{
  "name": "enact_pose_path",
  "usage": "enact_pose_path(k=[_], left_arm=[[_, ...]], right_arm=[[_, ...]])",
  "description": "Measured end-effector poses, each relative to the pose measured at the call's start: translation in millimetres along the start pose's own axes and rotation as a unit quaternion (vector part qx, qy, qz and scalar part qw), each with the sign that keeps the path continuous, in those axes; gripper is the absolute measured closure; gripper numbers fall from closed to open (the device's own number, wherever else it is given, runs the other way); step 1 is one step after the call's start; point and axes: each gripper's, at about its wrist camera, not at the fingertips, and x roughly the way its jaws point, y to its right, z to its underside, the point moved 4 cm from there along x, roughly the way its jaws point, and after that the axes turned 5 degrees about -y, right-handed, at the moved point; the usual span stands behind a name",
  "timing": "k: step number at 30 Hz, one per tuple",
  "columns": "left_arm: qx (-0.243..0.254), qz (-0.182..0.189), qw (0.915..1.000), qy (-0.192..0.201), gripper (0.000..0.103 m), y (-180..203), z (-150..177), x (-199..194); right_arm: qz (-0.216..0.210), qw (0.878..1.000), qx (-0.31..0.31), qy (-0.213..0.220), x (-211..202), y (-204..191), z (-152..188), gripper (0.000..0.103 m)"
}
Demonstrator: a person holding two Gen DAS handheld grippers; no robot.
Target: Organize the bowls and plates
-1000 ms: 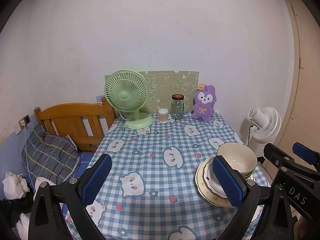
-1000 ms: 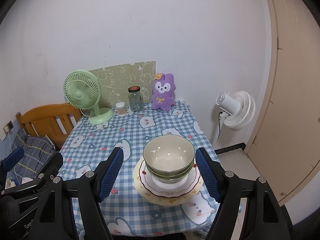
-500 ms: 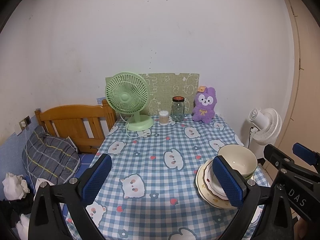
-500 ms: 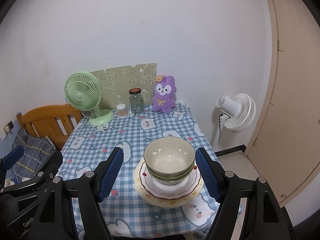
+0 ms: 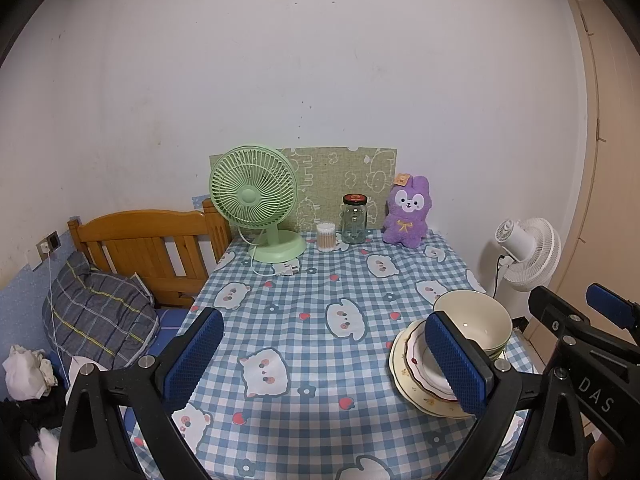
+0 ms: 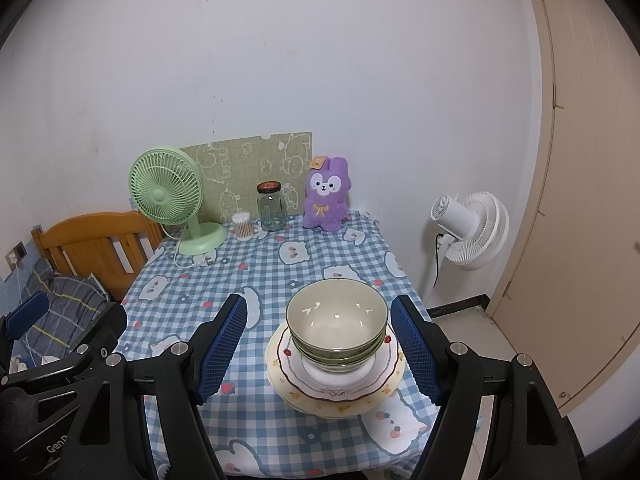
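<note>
From your left wrist, the left gripper (image 5: 324,354) hangs with jaws wide apart and empty over the blue checked tablecloth (image 5: 320,280), left of the cream green-rimmed ceramic bowls (image 5: 474,320). From your right wrist, the right gripper (image 6: 326,350) straddles those nested bowls, jaws apart, touching nothing; they sit on two scalloped floral plates (image 6: 336,380). Closing off-centre could, I judge, tip the bowls or skid the plates toward the table's near edge.

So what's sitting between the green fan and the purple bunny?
A small tub of cotton swabs and a glass jar with a dark lid stand between the green fan and the purple bunny, in both wrist views.
</note>
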Motion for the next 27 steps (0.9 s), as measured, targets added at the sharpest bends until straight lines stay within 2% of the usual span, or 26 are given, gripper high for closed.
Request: enact_pose_path(k=[27], left_arm=[[-0.003,0.001,1.0000,-0.002,0.000,0.8,-0.1,-1.5]], right_arm=[[-0.001,1.000,0.000,0.001,-1.5,-0.7,0.9,0.026]])
